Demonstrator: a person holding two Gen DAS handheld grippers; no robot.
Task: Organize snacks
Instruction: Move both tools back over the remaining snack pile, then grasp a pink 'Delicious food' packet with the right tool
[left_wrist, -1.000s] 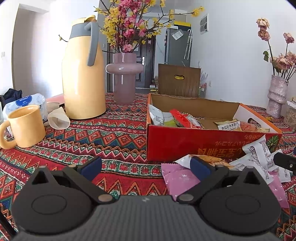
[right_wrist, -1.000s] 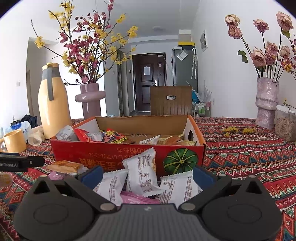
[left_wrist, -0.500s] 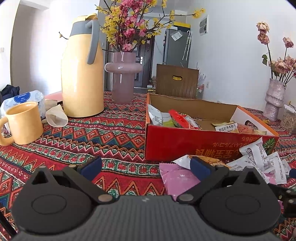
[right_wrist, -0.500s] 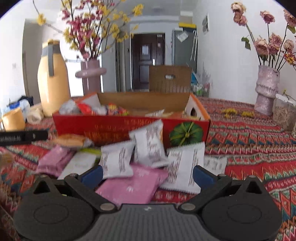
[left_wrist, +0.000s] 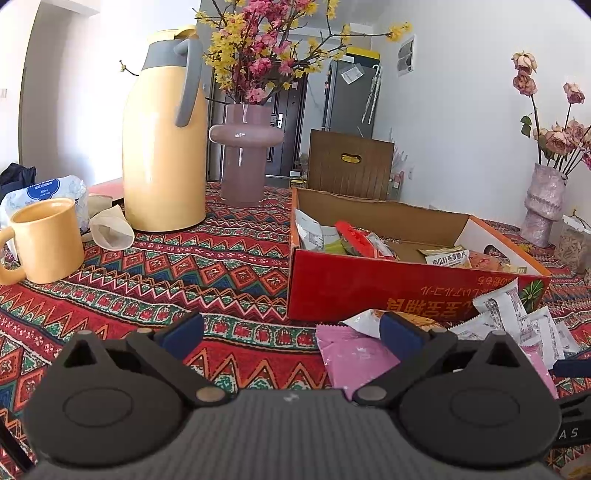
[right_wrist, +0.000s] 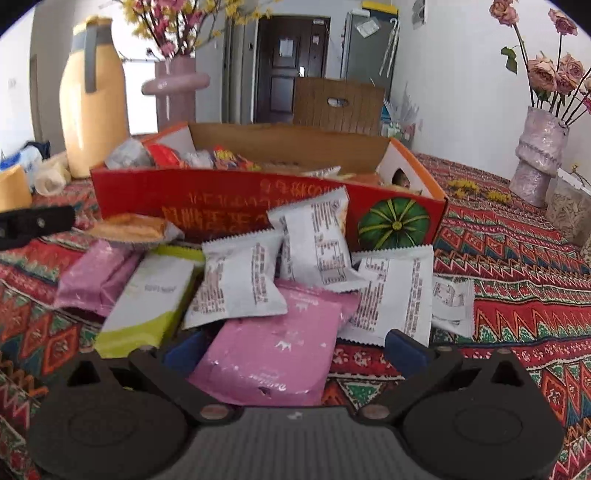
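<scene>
**Snack pile at the box's near wall**

Patterned red tablecloth (right_wrist: 517, 258) lies bare to the right of the red cardboard box (right_wrist: 229, 199), and also between the box and the yellow mug (left_wrist: 48, 240). Loose snack packets crowd against the box's near wall. The right gripper (right_wrist: 295, 347) is spread wide around the near edge of a pink packet (right_wrist: 273, 350), not pinching it. The left gripper (left_wrist: 291, 328) is released, holding nothing, one fingertip over another pink packet (left_wrist: 351, 354).

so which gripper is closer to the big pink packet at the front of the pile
Right. The right gripper straddles the big pink packet, open; the left gripper hangs off to its left.
</scene>
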